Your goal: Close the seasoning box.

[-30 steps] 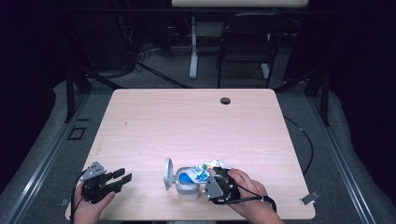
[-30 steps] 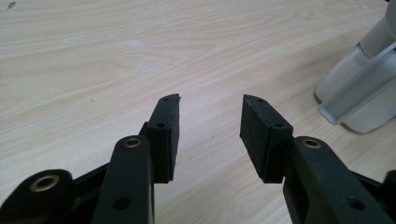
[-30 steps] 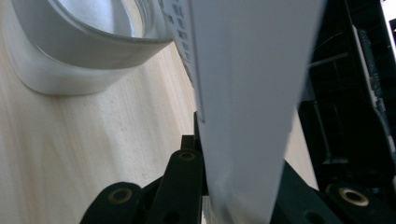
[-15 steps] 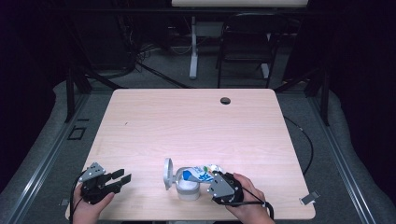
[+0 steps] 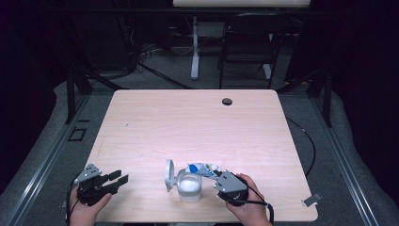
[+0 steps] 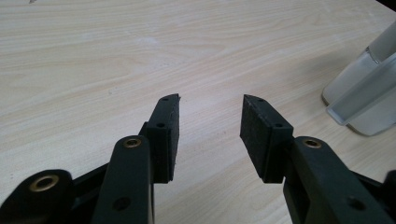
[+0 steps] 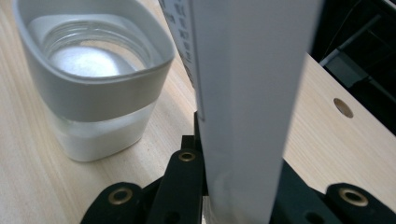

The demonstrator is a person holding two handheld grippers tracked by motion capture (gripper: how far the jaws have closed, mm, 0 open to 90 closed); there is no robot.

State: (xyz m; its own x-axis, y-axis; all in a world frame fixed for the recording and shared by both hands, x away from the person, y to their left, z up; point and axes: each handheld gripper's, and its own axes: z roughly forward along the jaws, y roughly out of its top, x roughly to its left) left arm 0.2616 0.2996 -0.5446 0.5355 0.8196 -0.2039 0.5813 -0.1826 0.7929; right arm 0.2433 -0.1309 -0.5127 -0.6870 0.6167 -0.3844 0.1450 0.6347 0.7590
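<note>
A: Near the front edge of the bench (image 5: 155, 117) stands a clear jar (image 5: 189, 185) with white powder at its bottom, and its lid (image 5: 168, 174) is flipped open to the left side. Just beside it, on the right, the right hand-held gripper (image 5: 221, 178) is closed on a paper packet (image 5: 203, 169), which leans toward the jar mouth.

B: How do you think the packet will handle?

A: It looks light and soft, I judge it bends easily. In the right gripper view the packet (image 7: 243, 93) rises straight between the jaws and they pinch it at its lower end. This is a good place to hold, because the top end stays free for pouring. If it is squeezed harder, it could crumple or spill.

B: And the jar?

A: The jar (image 7: 93, 79) seems stiff with a smooth wall, perhaps glass, so it may be fragile and a little slippery. It looks not heavy, and a push from the packet could slide it.

B: What does the left hand-held gripper (image 5: 113, 180) do?

A: It rests at the front left corner, well apart from the jar. In the left gripper view its jaws stand wide apart and nothing is between them. It could steady the jar.

B: Is something in the way?

A: No. A small dark hole (image 5: 227, 101) lies near the far edge, well apart.
</note>
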